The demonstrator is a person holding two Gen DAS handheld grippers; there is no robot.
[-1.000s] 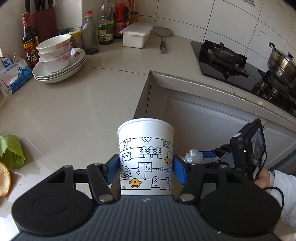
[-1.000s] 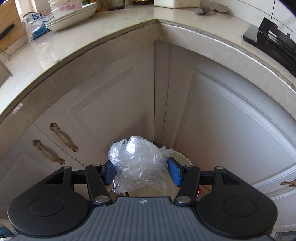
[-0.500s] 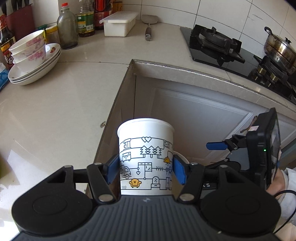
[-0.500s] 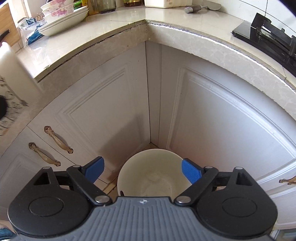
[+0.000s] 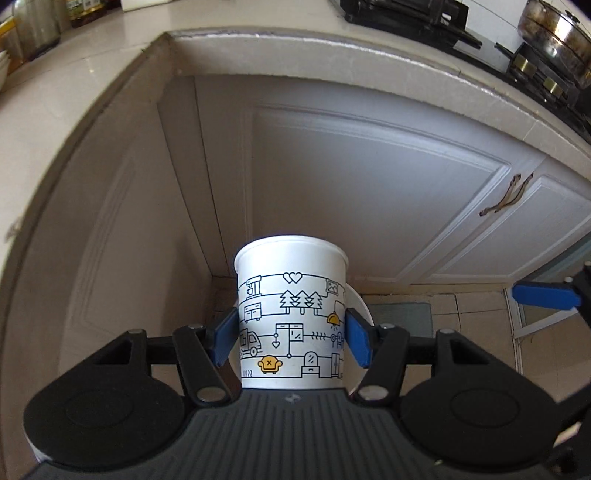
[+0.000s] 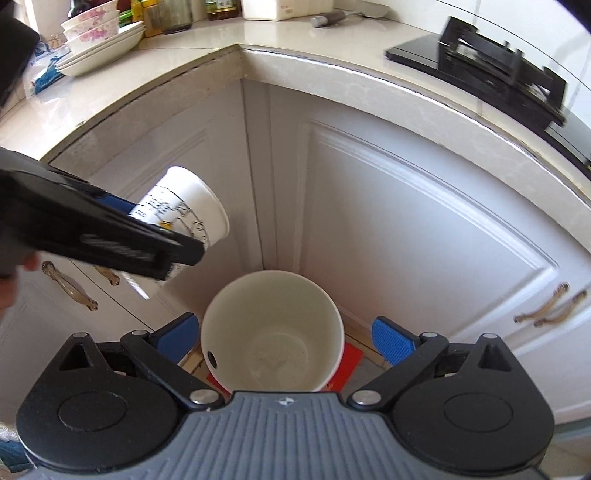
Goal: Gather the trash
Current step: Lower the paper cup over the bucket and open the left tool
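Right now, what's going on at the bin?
A person is clearing trash with two handheld grippers. The left gripper is clamped on a printed paper cup, held over the floor by the white waste bin in the cabinet corner. The right gripper has just been opening and is empty above the bin.

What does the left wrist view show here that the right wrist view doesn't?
Left wrist only: the steel pot on the stove.

Right wrist only: the open inside of the bin and the stacked bowls.

Both: the printed paper cup clamped in the left hand-held gripper, and the right hand-held gripper, open and empty.
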